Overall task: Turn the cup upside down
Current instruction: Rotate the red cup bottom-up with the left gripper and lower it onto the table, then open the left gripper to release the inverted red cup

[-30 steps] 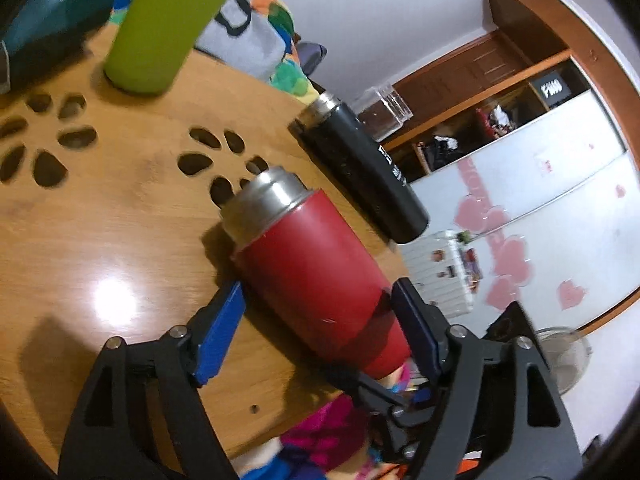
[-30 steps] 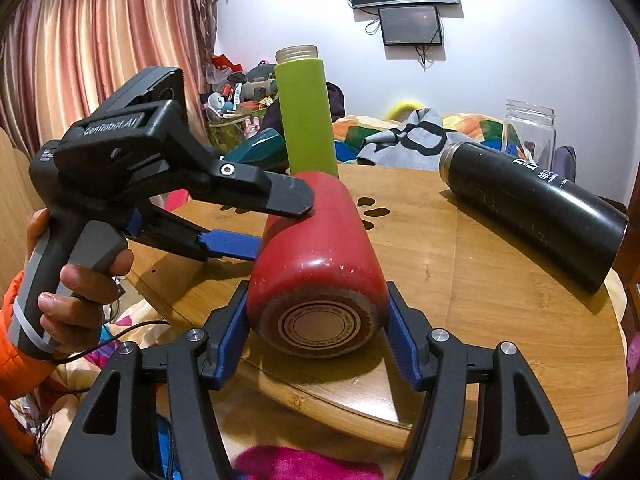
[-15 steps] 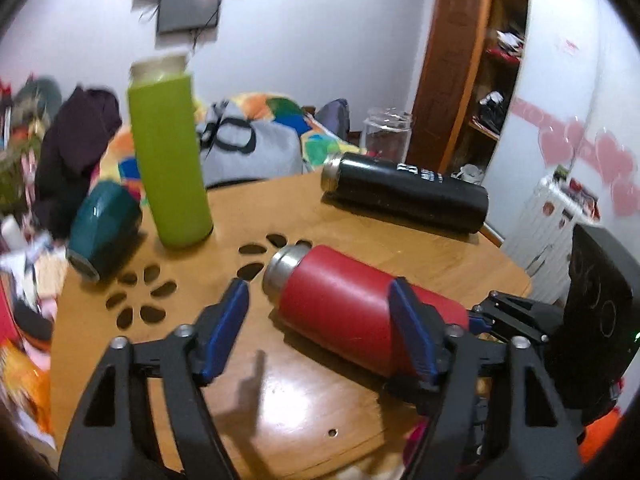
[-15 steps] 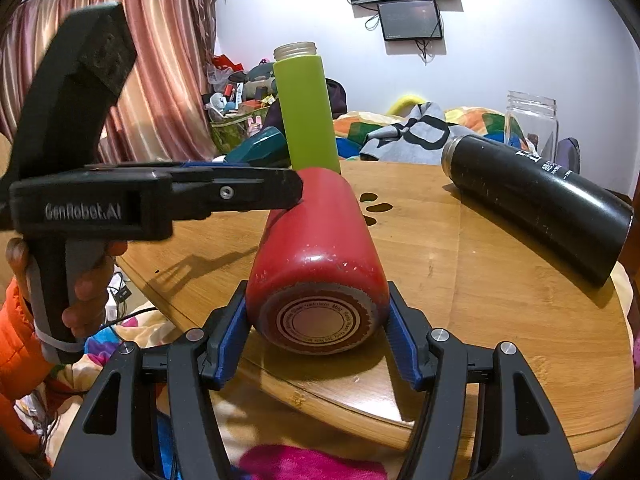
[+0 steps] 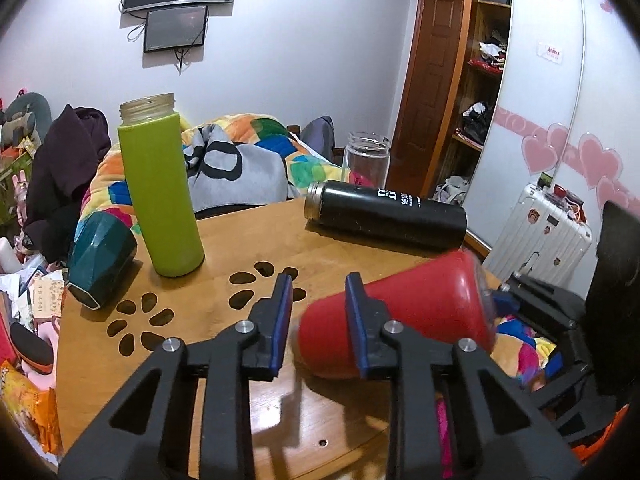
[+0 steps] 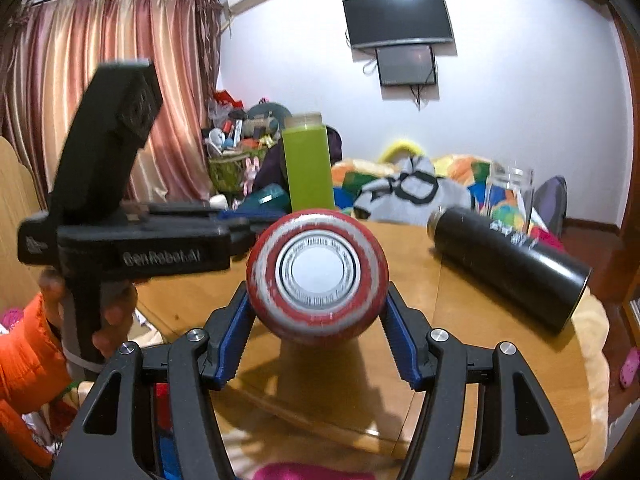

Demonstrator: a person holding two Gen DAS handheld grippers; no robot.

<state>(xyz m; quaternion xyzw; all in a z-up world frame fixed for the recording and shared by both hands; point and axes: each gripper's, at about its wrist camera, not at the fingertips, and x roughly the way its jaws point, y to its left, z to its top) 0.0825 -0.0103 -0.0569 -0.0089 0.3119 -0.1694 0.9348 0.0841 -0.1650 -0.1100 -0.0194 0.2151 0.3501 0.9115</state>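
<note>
The red cup [image 6: 316, 268], a red metal flask, is held lying level above the wooden table [image 6: 472, 344], its round base facing the right wrist camera. My right gripper [image 6: 316, 320] is shut on its base end. In the left wrist view the red cup [image 5: 400, 316] hangs over the table's right part. My left gripper [image 5: 316, 324] has let go; its jaws stand a small gap apart with nothing between them, to the left of the cup's mouth end. The left gripper's body [image 6: 132, 248] shows left of the cup in the right wrist view.
A green bottle [image 5: 160, 192] stands upright at the back left. A black flask [image 5: 384, 216] lies on its side at the back right, a glass jar [image 5: 366, 160] behind it. A dark teal cup [image 5: 100, 256] lies at the left edge. Flower-shaped cut-outs [image 5: 256, 276] pierce the tabletop.
The left gripper released the red cup, narrowed its jaws and drew off to the left. The right gripper lifted the cup off the table and levelled it.
</note>
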